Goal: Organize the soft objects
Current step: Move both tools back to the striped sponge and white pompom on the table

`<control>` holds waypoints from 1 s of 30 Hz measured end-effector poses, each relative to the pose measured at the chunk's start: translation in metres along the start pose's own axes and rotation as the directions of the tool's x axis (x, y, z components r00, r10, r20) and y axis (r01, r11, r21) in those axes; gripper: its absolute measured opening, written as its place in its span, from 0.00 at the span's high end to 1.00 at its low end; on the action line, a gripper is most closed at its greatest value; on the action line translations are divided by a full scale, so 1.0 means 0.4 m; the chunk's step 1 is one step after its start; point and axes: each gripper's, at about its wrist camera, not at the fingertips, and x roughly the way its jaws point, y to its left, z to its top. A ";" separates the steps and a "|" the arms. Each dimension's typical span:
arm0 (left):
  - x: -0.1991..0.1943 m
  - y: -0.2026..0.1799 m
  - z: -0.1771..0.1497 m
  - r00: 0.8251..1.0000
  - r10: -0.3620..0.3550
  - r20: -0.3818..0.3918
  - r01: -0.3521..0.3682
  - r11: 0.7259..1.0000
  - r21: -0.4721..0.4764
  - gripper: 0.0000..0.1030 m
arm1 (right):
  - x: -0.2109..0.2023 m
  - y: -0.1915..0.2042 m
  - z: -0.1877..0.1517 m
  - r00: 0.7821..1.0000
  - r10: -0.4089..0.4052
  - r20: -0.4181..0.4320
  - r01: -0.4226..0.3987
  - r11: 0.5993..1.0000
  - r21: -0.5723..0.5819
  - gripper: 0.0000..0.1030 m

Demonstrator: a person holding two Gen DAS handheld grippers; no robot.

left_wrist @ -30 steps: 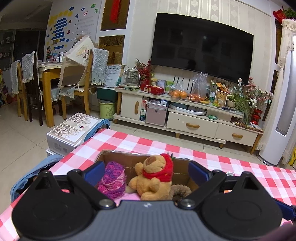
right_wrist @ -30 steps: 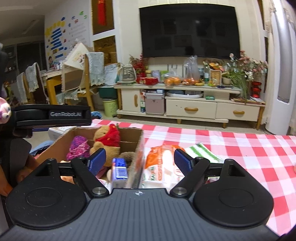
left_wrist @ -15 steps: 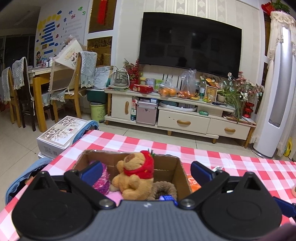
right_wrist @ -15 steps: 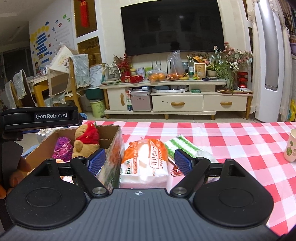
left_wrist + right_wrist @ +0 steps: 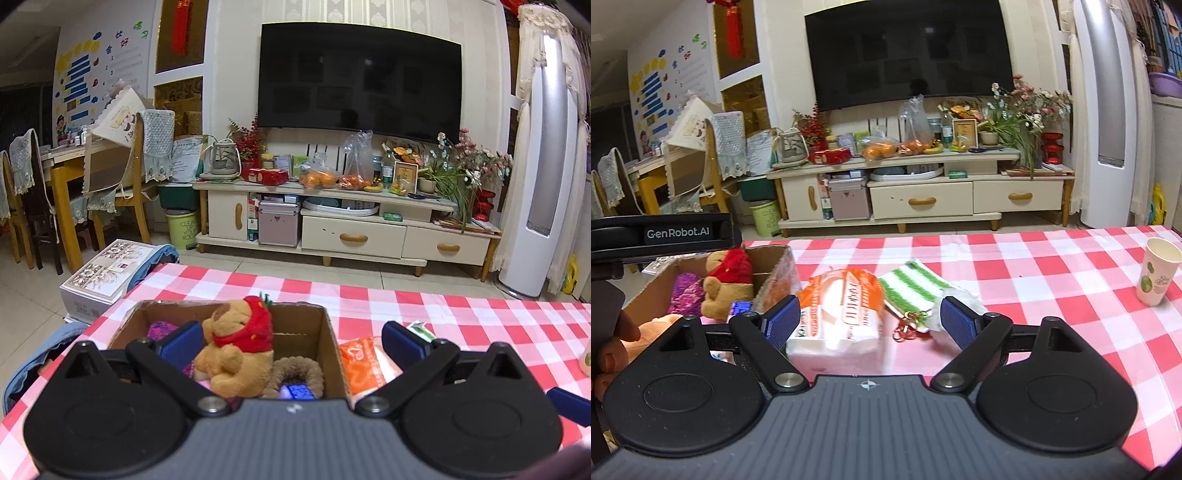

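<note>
Cardboard box (image 5: 330,336) on the checked worktop (image 5: 1052,266) — it held a teddy bear in a red hood (image 5: 236,350), a purple yarn ball (image 5: 686,293) and a brown fuzzy ring (image 5: 295,371). Just right of the box lay an orange-and-white tissue pack (image 5: 838,314) and a green-striped cloth (image 5: 912,291). Left tongs (image 5: 291,341) and right tongs (image 5: 870,319) both stood spread wide, grasping nothing — a paper cup (image 5: 1158,271) stood well apart.

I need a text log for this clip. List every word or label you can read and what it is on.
"GenRobot.AI": white lettering on the left hand-held gripper, seen from the right wrist view.
Tissue pack: red print, too blurred to read.
Green bin: faint lettering, unreadable.
Wall chart: characters too small.
</note>
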 end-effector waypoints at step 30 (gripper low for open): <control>-0.033 -0.124 -0.092 0.990 -0.105 -0.098 0.111 0.992 0.053 0.01 | -0.009 -0.090 -0.060 0.997 -0.073 -0.016 0.074 0.995 0.061 0.00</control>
